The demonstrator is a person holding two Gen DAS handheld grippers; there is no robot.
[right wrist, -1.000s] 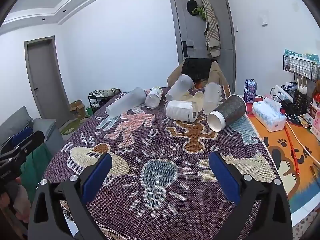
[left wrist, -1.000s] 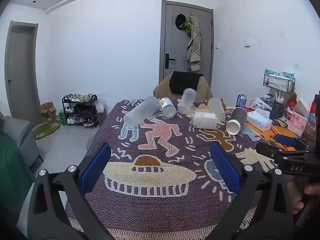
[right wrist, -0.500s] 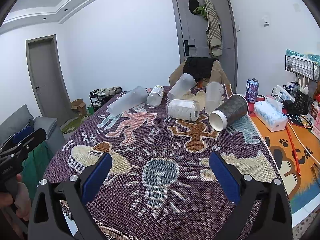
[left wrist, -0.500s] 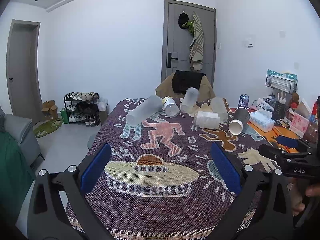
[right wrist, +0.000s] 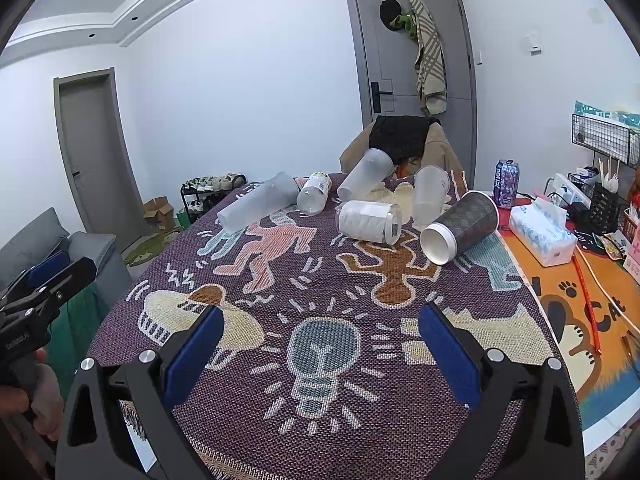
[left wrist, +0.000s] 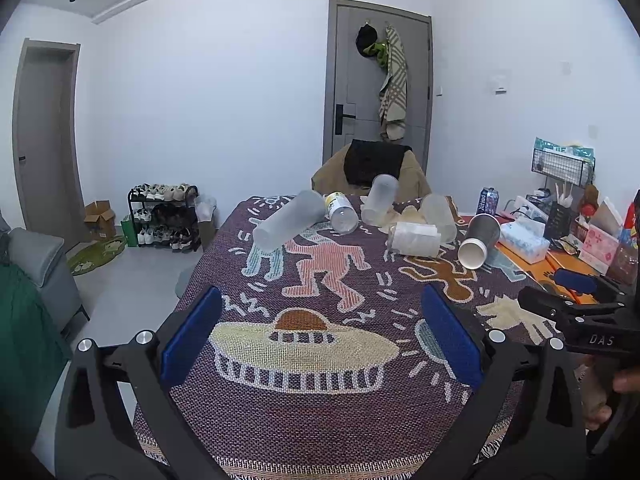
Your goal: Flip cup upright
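Note:
Several cups lie tipped over at the far end of the patterned cloth (right wrist: 320, 280). A dark paper cup (right wrist: 460, 226) (left wrist: 478, 236) lies on its side, white rim toward me. A ribbed clear cup (right wrist: 368, 222) (left wrist: 414, 236) lies beside it. A tall frosted cup (right wrist: 258, 206) (left wrist: 290, 218) lies at the far left. A small clear cup with a yellow label (right wrist: 314, 194), a leaning frosted cup (right wrist: 364, 176) and another frosted cup (right wrist: 430, 190) sit behind. My left gripper (left wrist: 320, 336) and right gripper (right wrist: 320, 344) are open, empty, near the table's front edge.
A tissue box (right wrist: 542, 236), a drink can (right wrist: 506, 178), a wire basket (right wrist: 604, 136) and desk clutter stand on the orange mat at the right. A chair with a dark garment (right wrist: 400, 136) stands behind the table. A sofa (left wrist: 36, 264) is at the left.
Both views have shifted slightly; the cups sit a little lower and nearer in frame. Both grippers stay open and nothing on the table has moved.

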